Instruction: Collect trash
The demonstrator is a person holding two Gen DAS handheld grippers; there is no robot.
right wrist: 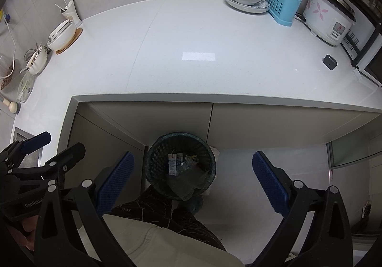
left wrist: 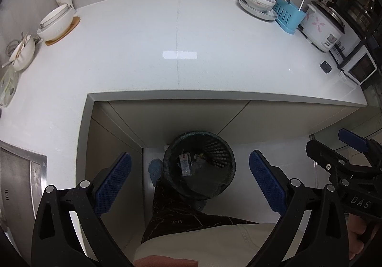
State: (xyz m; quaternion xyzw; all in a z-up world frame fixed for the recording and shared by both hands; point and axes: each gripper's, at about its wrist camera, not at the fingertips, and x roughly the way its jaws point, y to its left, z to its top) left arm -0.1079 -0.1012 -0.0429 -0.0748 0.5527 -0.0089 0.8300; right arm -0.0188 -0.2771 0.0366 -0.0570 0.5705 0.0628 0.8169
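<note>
A dark mesh trash bin (left wrist: 199, 166) (right wrist: 181, 164) stands on the floor under the counter's front edge. Inside it lie a small drink carton (left wrist: 185, 165) (right wrist: 172, 164) and other crumpled scraps (right wrist: 191, 162). My left gripper (left wrist: 189, 181) hangs open high above the bin, nothing between its blue pads. My right gripper (right wrist: 193, 178) is open too and empty, also above the bin. Each gripper shows at the edge of the other's view: the right gripper (left wrist: 343, 154) and the left gripper (right wrist: 35, 150).
The white L-shaped counter (left wrist: 167, 52) carries bowls (left wrist: 56, 22) at the left. A blue utensil caddy (left wrist: 287, 15), stacked dishes (left wrist: 257, 2), a rice cooker (left wrist: 321, 26) and a small dark device (left wrist: 325, 67) sit at the right. A sink (left wrist: 19, 176) lies at lower left. A person's leg (left wrist: 181, 214) stands beside the bin.
</note>
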